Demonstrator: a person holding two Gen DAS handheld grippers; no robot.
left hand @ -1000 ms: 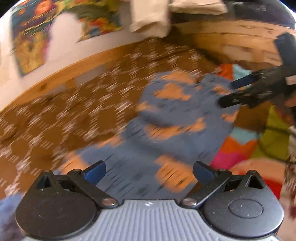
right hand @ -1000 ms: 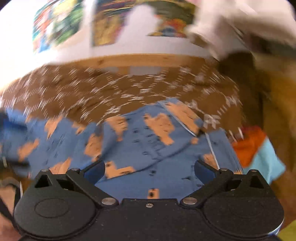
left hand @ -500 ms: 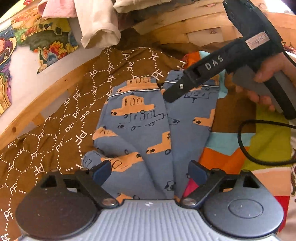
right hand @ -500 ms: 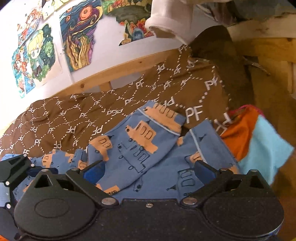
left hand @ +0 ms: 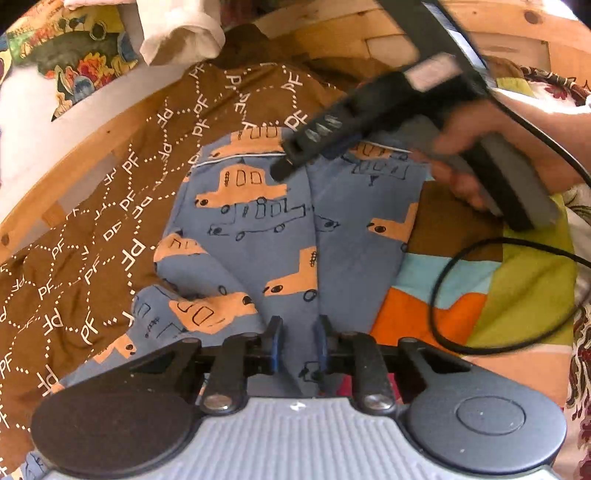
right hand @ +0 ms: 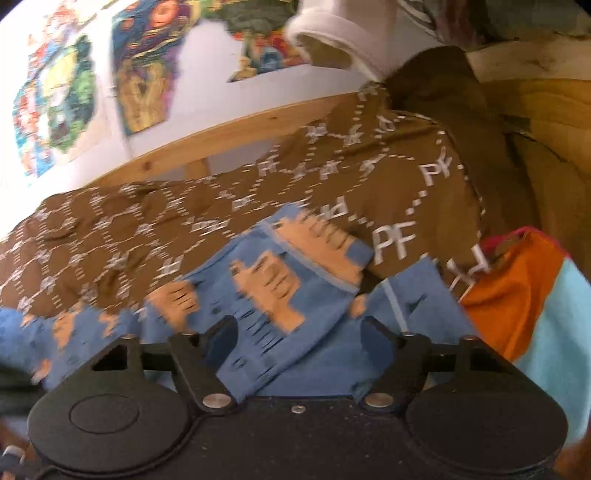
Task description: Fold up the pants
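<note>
Blue pants [left hand: 258, 221] printed with orange cars lie lengthwise on a brown blanket [left hand: 110, 206]. My left gripper [left hand: 298, 345] is at their near end, jaws closing and narrow, with a ridge of the blue cloth between the pads. At the far end, by the piped cuffs, a hand [left hand: 461, 155] holds my right gripper [left hand: 306, 158] low over the cloth. In the right wrist view the pants [right hand: 280, 280] are blurred. That gripper [right hand: 299, 339] has its jaws closing but still wide, blue fabric lying between them.
A patchwork cover [left hand: 480, 302] in orange, light blue and green lies right of the pants, a black cable [left hand: 443, 295] looping over it. A wooden bed frame [left hand: 74, 155] borders the blanket. White clothes [left hand: 177, 33] hang above. Pictures [right hand: 144, 70] cover the wall.
Both grippers have come down onto the pants. The left jaws went from wide open to nearly together around the cloth. The right jaws have begun to narrow.
</note>
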